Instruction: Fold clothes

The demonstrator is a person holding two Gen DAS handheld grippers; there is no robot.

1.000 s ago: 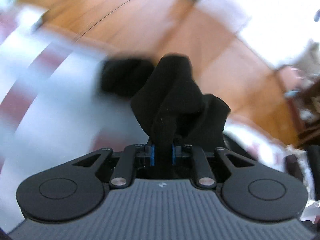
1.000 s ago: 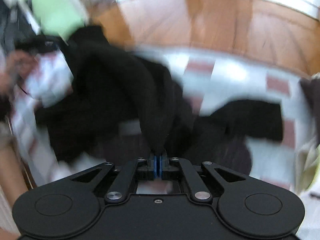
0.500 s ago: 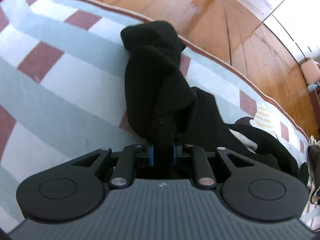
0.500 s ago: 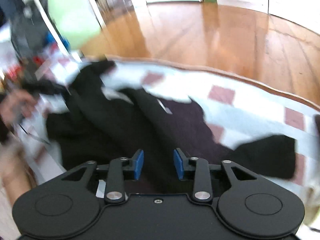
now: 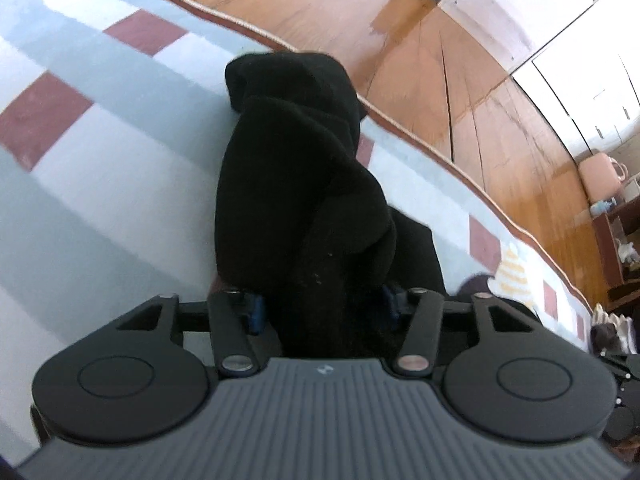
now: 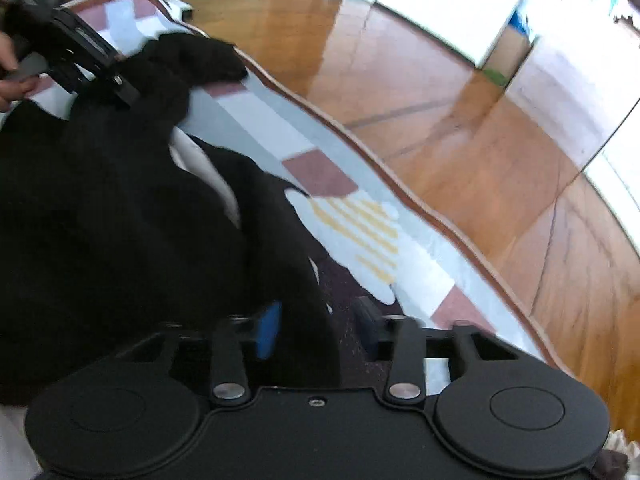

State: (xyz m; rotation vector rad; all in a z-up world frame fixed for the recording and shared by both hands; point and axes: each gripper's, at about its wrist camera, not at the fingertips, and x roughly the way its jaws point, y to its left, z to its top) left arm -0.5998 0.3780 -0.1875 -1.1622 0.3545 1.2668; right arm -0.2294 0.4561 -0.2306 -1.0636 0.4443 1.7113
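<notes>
Task's thing: a black fleece garment [image 5: 288, 160], bunched and thick, lies on a checked mat of pale blue, white and maroon with a brown edge [image 5: 100, 160].
Long axis, left wrist view: the bunch runs straight away from the left tool [image 5: 322, 306]. Its rounded far end lies close to the mat's brown edge.
Long axis, right wrist view: the garment [image 6: 100, 220] spreads from the near left up to the far left. A pale strip [image 6: 208, 168] shows in a fold.
Left tool: its jaws are opening with the black cloth between them. The blue face of the left pad shows bare beside the cloth, and the right pad is half hidden by it.
Left tool from the right: it [image 6: 80, 64] sits at the garment's far left end, held by a hand [image 6: 8, 80] at the picture's edge.
Right tool: its [image 6: 314, 330] blue pads stand apart and are closing. A fold of the garment's right edge lies between them, next to the left pad.
Mat: its [image 6: 260, 120] edge runs from far left to near right. A white patch with yellow stripes [image 6: 360, 232] lies just right of the garment.
Beyond: a glossy wooden floor [image 5: 440, 80].
Writing: one small pale mark [image 5: 322, 370] on the grey ribbed housing, too small to read.
</notes>
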